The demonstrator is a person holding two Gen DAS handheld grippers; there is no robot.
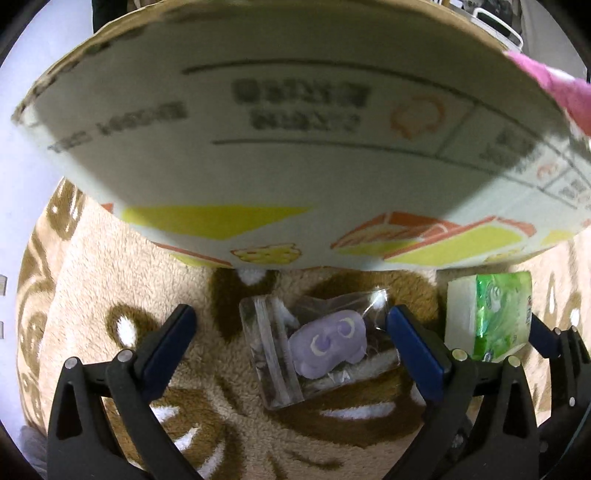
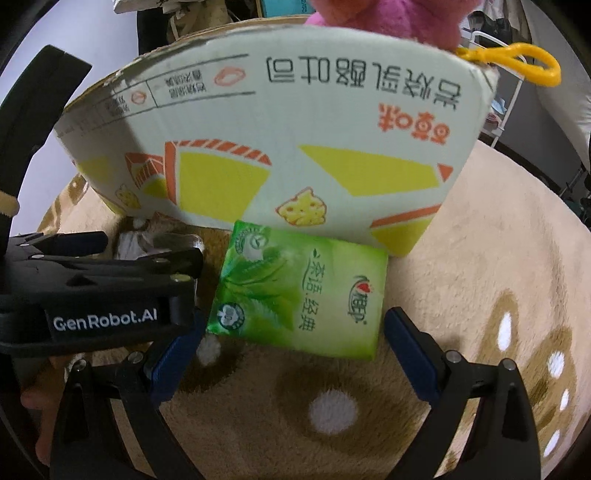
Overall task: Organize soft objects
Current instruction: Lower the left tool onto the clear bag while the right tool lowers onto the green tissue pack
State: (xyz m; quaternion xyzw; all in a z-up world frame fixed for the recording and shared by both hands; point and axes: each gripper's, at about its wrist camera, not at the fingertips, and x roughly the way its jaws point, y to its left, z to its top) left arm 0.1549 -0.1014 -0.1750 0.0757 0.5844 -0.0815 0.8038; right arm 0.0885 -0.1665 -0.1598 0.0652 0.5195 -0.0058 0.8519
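Left wrist view: left gripper [image 1: 291, 325] fingers wide around bagged purple plush [image 1: 327, 345] on blanket [image 1: 110, 266]. Right wrist view only: right gripper [image 2: 293, 332] fingers wide, straddling green tissue pack [image 2: 299, 291] against carton [image 2: 277, 129]; pink plush [image 2: 391, 14] on top.

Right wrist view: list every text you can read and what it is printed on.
"GenRobot.AI": on the left gripper.
"茶语.经典": on the green tissue pack.
"岩烧乳酪吐司", upside down: on the cardboard box.
Fine print on the box's left panel and the pack's round logos: too small to read.

Green tissue pack [image 2: 295, 291]; purple plush [image 1: 327, 343]; beige-brown blanket [image 2: 480, 280].
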